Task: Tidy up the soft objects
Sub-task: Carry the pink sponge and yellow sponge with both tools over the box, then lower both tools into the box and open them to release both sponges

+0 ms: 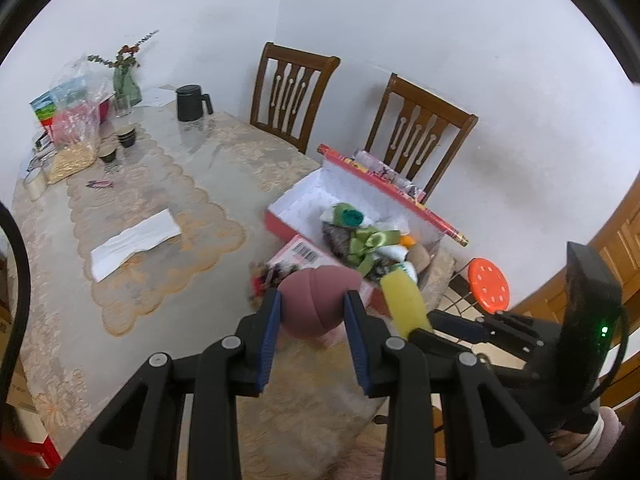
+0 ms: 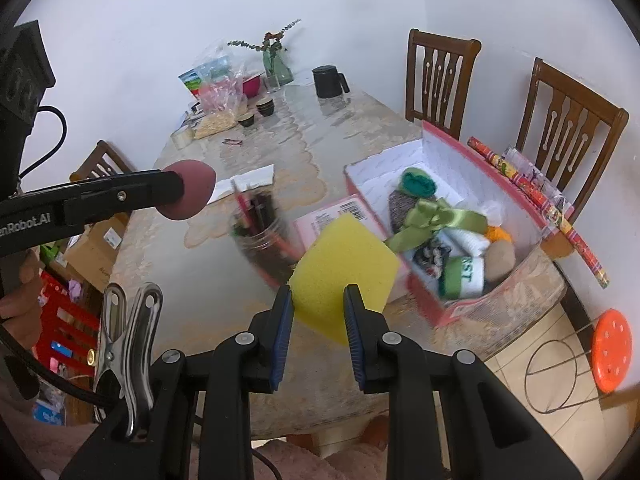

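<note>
My left gripper (image 1: pixel 312 308) is shut on a mauve egg-shaped sponge (image 1: pixel 316 300) and holds it above the table; the sponge also shows in the right wrist view (image 2: pixel 190 192). My right gripper (image 2: pixel 318 306) is shut on a yellow sponge block (image 2: pixel 344 272), also seen in the left wrist view (image 1: pixel 404 300). Both are held near the front of a pink box (image 2: pixel 448 148) that holds soft things: a green ribbon bow (image 2: pixel 432 220), rolled socks (image 2: pixel 464 276), a green knit piece (image 2: pixel 418 184).
A jar of pens (image 2: pixel 262 232) stands left of the box. A folded white paper (image 1: pixel 134 242), a black mug (image 1: pixel 192 102), small cups, bags and a vase sit further back. Two wooden chairs (image 1: pixel 292 96) stand behind. An orange stool (image 2: pixel 610 350) is on the floor at right.
</note>
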